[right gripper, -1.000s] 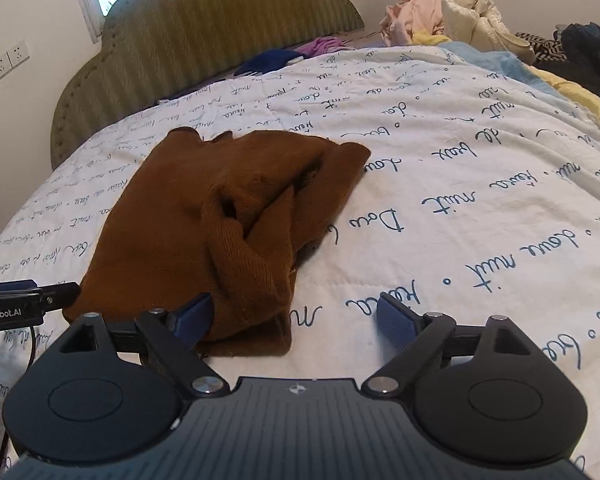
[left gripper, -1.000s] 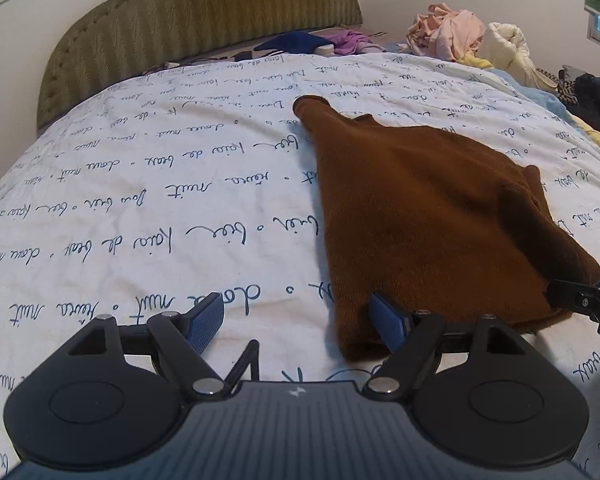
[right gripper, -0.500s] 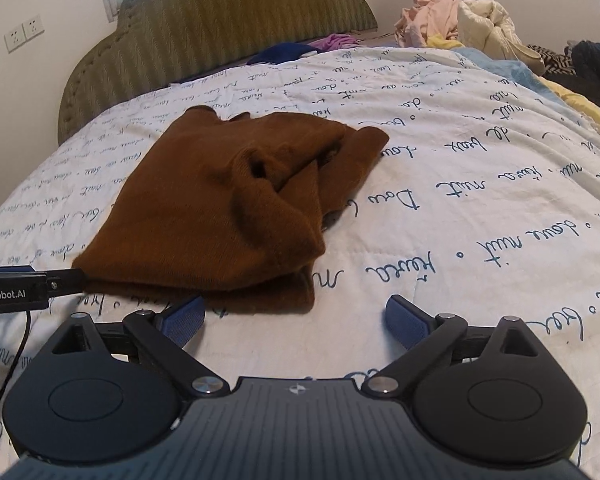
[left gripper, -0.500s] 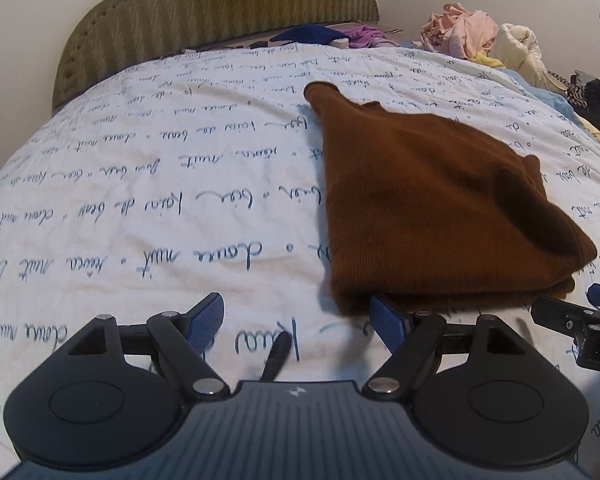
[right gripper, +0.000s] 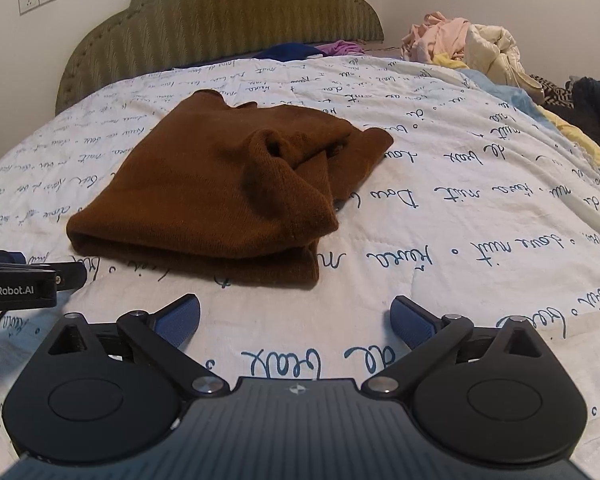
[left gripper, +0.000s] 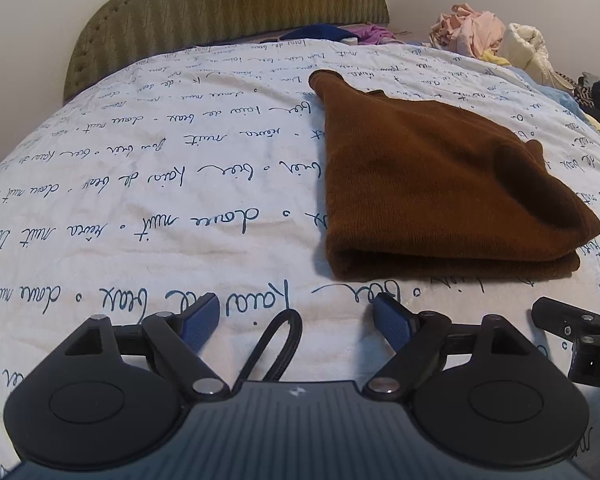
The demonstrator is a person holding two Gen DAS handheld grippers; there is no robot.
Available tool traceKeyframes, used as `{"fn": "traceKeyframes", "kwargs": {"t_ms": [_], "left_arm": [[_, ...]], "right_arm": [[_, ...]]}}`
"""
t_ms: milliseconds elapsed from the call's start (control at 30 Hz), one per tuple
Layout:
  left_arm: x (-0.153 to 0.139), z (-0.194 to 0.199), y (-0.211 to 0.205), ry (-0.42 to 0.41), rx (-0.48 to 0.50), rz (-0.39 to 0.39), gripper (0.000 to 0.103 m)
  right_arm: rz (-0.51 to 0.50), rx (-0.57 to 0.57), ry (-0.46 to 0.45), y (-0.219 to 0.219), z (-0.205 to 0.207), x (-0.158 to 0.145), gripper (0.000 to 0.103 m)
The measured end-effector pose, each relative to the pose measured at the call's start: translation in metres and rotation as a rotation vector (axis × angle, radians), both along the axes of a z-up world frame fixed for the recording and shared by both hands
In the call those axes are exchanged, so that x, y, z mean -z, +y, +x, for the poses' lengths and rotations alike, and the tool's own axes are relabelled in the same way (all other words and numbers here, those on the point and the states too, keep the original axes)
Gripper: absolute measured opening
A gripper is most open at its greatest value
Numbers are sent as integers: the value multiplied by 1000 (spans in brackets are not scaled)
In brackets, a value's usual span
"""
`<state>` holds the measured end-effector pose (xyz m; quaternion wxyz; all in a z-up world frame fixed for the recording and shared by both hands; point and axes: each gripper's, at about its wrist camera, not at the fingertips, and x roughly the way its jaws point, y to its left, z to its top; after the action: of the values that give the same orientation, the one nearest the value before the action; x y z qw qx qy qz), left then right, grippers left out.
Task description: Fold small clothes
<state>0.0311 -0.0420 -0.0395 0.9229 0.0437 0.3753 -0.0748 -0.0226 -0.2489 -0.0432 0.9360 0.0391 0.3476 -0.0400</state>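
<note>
I have pulled both my left gripper (left gripper: 296, 322) and right gripper (right gripper: 296, 320) back, jaws spread and empty, from the brown knit sweater (right gripper: 220, 188), now doubled over on the bed (right gripper: 460, 220), its right side still bunched.

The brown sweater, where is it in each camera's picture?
Left wrist view: the brown sweater lies right of centre, its folded edge nearest the camera.
Right wrist view: the brown sweater lies left of centre, its sleeve bunched on top.
Shared landmark: the green headboard at the far end of the bed.
</note>
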Motion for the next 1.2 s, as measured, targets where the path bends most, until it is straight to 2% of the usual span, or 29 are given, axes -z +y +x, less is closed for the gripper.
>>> {"fn": "traceKeyframes", "kwargs": {"t_ms": [467,600,800,1067,1200], "left_arm": [[10,-12,-7,-58,-11,29,94],[13,-11,-5,-60,-21,22,100],[14,-10,-3,-59,-26,14,102],[14,-13,-2,-65,-24,9,103],[14,-14,-4,-74,-27,15,103]], "right_arm": [[-40,9,2,5,-3,5,103],[-33,31,-4,3,-5,4,103],[-33,38,-3,3,-4,7,103],[-82,42,-9,7,-4,8,103],[-159,52,-21,8,-3,8,103]]}}
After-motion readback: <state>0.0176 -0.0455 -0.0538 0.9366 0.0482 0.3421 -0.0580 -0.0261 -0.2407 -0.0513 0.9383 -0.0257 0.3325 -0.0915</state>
